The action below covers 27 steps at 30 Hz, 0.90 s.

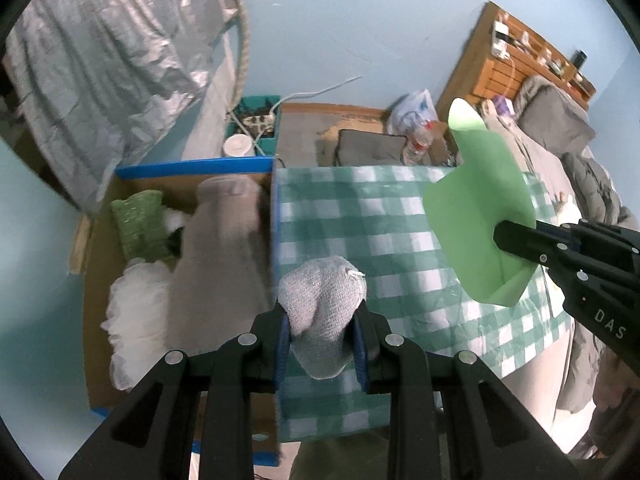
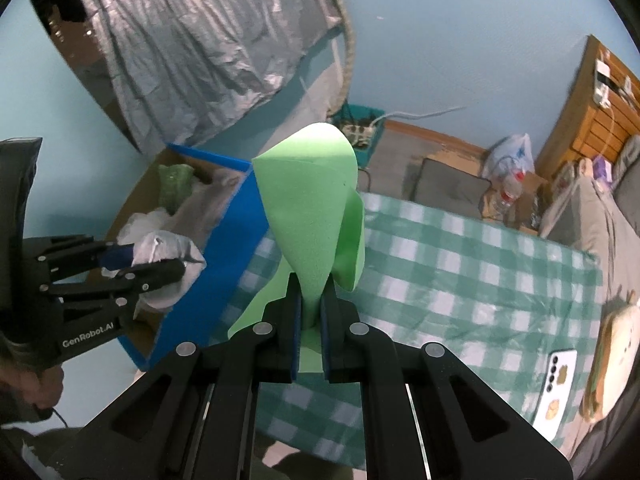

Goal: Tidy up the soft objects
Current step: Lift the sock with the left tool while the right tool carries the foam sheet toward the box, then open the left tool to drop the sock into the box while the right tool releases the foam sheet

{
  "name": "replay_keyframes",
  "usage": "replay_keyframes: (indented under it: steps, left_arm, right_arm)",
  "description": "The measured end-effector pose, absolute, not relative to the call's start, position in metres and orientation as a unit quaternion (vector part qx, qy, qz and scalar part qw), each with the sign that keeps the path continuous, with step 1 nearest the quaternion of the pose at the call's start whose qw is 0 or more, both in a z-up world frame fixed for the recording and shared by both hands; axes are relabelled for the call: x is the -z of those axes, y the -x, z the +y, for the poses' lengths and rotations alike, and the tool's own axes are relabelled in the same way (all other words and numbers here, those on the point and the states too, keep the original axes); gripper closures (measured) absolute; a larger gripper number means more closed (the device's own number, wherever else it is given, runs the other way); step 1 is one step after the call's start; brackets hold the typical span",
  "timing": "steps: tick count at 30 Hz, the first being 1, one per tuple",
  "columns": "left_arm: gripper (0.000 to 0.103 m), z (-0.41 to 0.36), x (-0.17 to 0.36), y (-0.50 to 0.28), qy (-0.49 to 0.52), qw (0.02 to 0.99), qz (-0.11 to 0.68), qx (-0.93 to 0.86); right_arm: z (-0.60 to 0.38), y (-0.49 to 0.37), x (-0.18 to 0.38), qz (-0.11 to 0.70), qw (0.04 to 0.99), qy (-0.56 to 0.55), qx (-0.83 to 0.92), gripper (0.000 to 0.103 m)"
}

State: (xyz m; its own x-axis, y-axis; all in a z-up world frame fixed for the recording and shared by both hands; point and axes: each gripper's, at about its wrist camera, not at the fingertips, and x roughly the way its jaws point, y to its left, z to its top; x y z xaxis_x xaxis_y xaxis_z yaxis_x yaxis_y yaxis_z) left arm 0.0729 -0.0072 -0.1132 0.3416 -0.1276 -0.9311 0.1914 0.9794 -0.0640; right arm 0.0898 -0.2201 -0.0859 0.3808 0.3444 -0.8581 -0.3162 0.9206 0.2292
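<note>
Fingers [image 1: 362,344] of the left gripper [image 1: 320,340] are clamped on a grey knitted sock-like cloth [image 1: 320,304], which sits squarely between the blue pads: its rounded bulk bulges out ahead of the fingertips and a shorter end hangs back and down between the fingers. Its long axis runs roughly along the fingers, pointing forward over the green-and-white checked cloth on the counter [image 1: 380,216]. Seen from the right wrist, that gripper [image 2: 176,264] and its bundle are held at the blue edge of the box. Fingers of the right gripper [image 2: 308,308] are pinched together on a light green foam sheet [image 2: 316,208], gripped at its narrow lower part; the sheet curls into a loose cone that rises up and away from the fingertips, its long axis in line with the fingers and its wide curled end farthest from them. In the left wrist view the same gripper [image 1: 504,238] holds that sheet [image 1: 480,208] above the right side of the checked cloth. Left of the counter stands an open cardboard box with blue taped edges [image 1: 192,168], holding a beige cloth [image 1: 220,264], a white fluffy item [image 1: 136,312] and a green woven piece [image 1: 140,224]. A white phone [image 2: 556,388] lies at the counter's right edge.
</note>
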Motion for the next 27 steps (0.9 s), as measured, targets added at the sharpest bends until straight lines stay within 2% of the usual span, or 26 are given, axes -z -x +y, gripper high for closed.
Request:
replay_keyframes:
  steps: [27]
  left_arm:
    - [0.076, 0.115, 0.109, -0.090, 0.002, 0.831, 0.556, 0.012]
  right_arm:
    - [-0.099, -0.122, 0.091, 0.524, 0.805, 0.001, -0.277, 0.097]
